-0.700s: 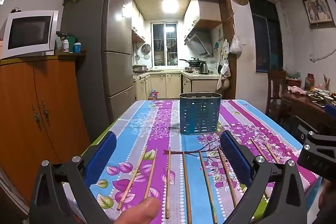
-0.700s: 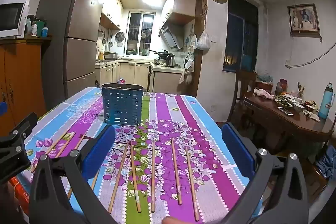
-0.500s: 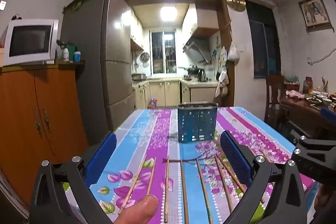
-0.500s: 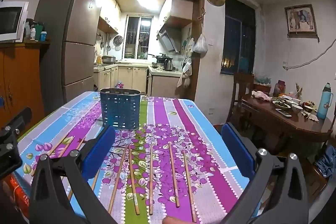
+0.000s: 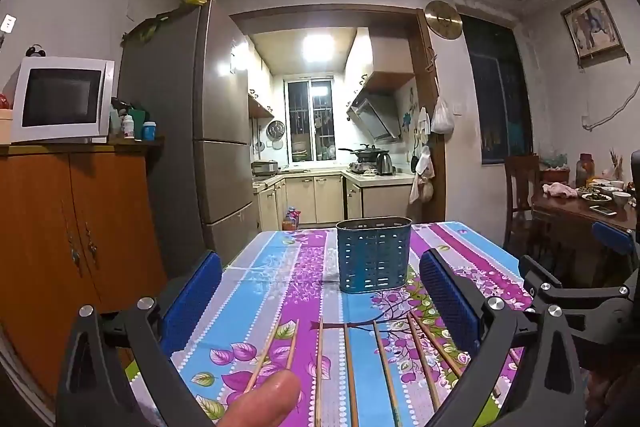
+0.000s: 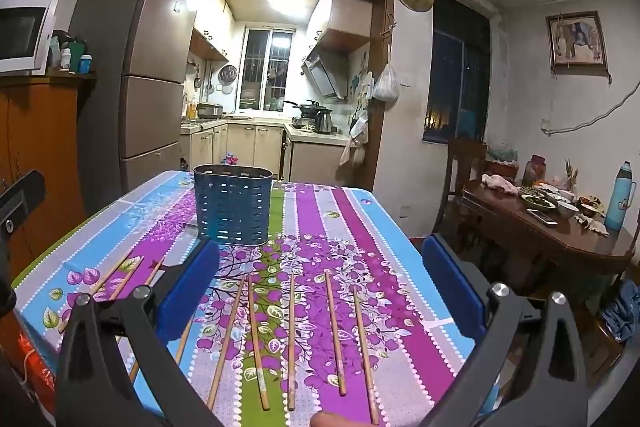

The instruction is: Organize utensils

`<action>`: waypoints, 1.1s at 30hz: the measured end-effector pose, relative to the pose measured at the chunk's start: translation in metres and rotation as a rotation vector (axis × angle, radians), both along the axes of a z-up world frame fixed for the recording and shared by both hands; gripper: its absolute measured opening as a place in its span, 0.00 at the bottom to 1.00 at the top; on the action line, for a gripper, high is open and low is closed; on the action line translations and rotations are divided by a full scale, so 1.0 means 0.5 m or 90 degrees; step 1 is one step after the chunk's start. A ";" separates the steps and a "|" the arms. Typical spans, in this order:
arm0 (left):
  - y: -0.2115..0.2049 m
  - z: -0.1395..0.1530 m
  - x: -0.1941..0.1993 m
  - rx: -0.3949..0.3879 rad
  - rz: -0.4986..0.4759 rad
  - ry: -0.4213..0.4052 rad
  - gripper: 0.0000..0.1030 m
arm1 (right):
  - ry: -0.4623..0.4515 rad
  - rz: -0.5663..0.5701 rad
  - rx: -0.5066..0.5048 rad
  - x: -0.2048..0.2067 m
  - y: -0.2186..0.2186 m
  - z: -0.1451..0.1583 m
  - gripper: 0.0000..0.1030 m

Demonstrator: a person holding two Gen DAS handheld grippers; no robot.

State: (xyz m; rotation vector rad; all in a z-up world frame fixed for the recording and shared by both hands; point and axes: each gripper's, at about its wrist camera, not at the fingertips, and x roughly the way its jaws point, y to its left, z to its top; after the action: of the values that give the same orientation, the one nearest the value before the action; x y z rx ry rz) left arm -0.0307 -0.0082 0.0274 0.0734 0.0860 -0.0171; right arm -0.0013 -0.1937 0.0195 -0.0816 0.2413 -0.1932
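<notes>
Chopsticks point(image 6: 292, 341) — thin bare wood, loose on striped cloth | holder point(image 6: 233, 203) — blue, perforated | both jaws apart, empty

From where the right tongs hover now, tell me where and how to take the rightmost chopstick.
Grip the rightmost chopstick near its middle, coming from above. It lies flat on the tablecloth, running away from the camera, so set the right tongs across its width, one pad each side. Its neighbour lies apart but close, so the left pad probably needs care. Both tongs are open and empty.
</notes>
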 end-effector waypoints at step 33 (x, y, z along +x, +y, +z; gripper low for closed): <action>-0.006 -0.030 0.014 0.011 0.016 0.021 0.96 | -0.049 -0.059 -0.069 -0.018 0.011 0.015 0.95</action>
State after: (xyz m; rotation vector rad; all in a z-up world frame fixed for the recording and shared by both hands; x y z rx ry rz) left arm -0.0239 -0.0112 0.0126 0.0894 0.1193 0.0076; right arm -0.0104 -0.1882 0.0272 -0.1709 0.1578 -0.3018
